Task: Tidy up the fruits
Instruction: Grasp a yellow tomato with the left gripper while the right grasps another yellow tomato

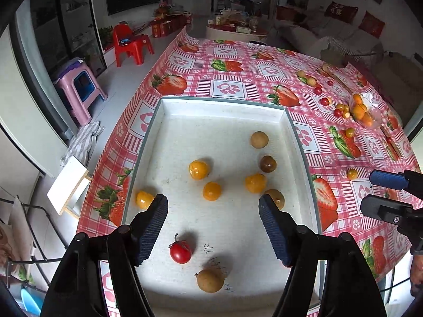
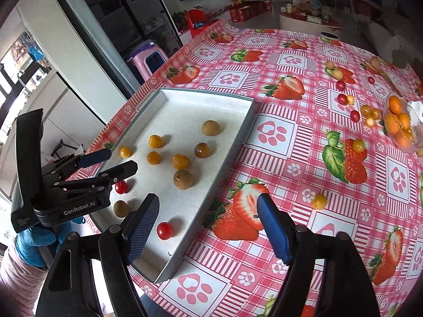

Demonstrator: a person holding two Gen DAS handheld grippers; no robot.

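Both grippers empty w/ jaws spread wide. Left hand-held gripper [image 1: 213, 206] hovers over the white tray [image 1: 224, 105], centre of its own view; right hand-held gripper [image 2: 208, 206] straddles the tray's right wall, low-centre in its view, one finger over the tray floor, the other over the worktop [image 2: 290, 145].

Fruit so far: tray holds several orange berries, brown longans and cherry tomatoes. Many more are loose on the worktop at right of frame — nearest is a yellow berry [image 2: 318, 201] just right of the right gripper's finger; further up-right, tomatoes, more berries and a bag of oranges [image 2: 399, 124].

Risks, as I judge them:
- small round fruit rolls; a closing finger that nudges the berry off-centre could send it toward the worktop edge.
- soft skins, so a hard squeeze may burst a tomato or berry.
- grippers are close together; right finger could clip the tray wall and jolt the contents.

View diffs: right wrist view shows a tomato [image 2: 164, 230] near the tray's lower corner, hidden in the left view. Left view shows handwriting on the tray floor near the longan [image 1: 210, 280], which the left gripper largely covers in the right view.
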